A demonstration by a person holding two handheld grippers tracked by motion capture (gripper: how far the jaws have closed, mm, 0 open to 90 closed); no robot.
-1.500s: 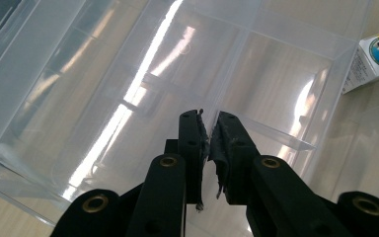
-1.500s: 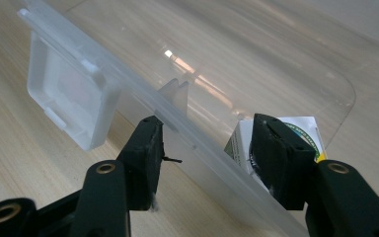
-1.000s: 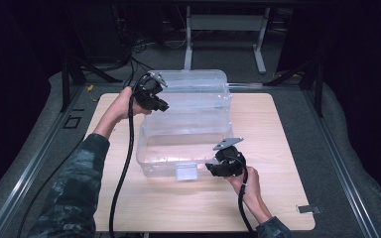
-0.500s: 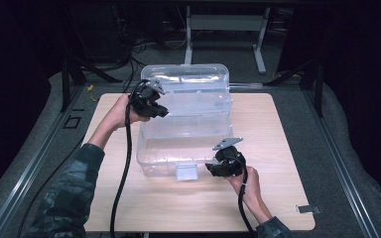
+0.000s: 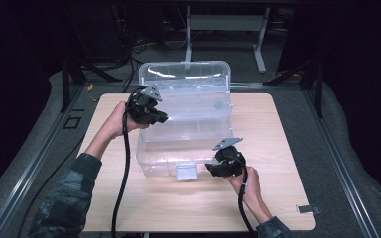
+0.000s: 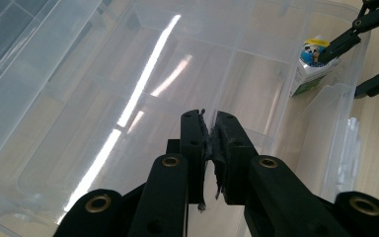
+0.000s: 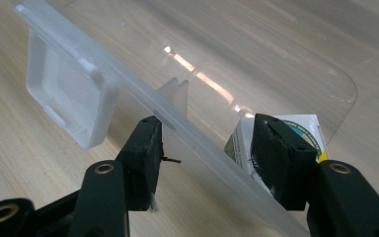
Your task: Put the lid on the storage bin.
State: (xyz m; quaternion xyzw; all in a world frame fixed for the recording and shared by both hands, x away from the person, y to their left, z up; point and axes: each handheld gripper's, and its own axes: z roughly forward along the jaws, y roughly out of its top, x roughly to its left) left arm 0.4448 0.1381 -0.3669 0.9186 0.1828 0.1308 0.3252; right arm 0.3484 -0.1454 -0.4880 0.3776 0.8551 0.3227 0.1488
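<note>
While the clear plastic bin (image 5: 188, 144) sits mid-table (image 5: 287, 198) with its lid (image 5: 186, 82) raised at the back, the left gripper (image 5: 161, 118), jaws pressed together on nothing, hangs over its left wall. Right gripper (image 7: 205, 148), jaws half apart, straddles the front rim; a small carton (image 7: 242, 140) stands just inside.

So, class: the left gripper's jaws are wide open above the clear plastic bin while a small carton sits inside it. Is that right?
Not quite. The left gripper's jaws are shut, pads together, as the left gripper view shows. It is above the clear plastic bin, and the small carton does sit inside.
</note>
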